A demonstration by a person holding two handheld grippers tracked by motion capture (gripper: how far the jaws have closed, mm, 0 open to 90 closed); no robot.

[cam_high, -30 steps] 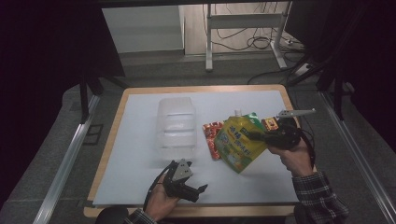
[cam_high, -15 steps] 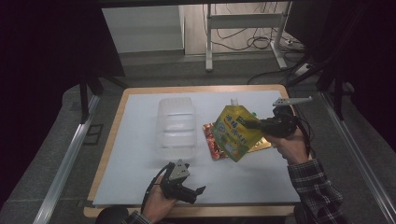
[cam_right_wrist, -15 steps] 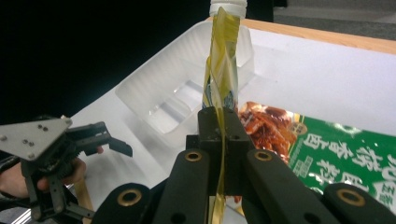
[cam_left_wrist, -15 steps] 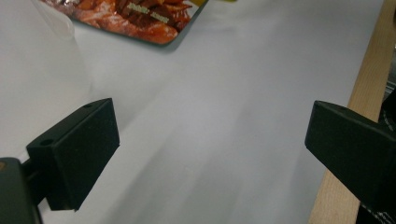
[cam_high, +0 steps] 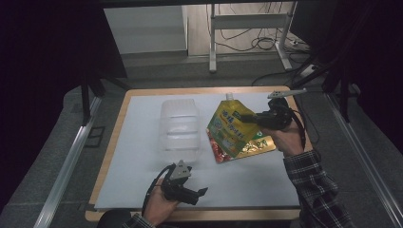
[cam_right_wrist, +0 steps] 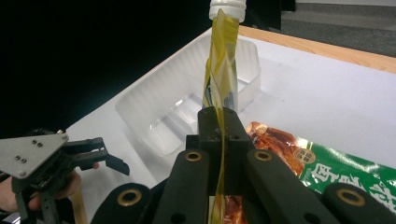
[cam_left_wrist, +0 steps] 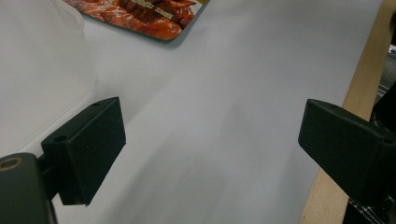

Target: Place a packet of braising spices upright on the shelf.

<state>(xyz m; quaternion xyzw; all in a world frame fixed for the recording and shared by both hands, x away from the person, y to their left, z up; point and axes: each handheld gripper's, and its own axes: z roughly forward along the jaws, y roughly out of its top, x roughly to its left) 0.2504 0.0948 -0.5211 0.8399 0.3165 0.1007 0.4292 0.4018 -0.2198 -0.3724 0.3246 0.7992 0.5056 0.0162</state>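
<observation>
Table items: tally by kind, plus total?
Spouted pouch, yellow-green: 1
Flat food packet, red and green: 1
Clear plastic tray: 1
Hand-held gripper: 2, left and right
Total: 5

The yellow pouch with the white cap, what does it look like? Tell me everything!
The yellow pouch is a soft, shiny plastic bag with green labels and a white screw cap on top. The right gripper pinches its thin edge and holds it up, tilted, above a red food packet, beside the clear tray.
</observation>
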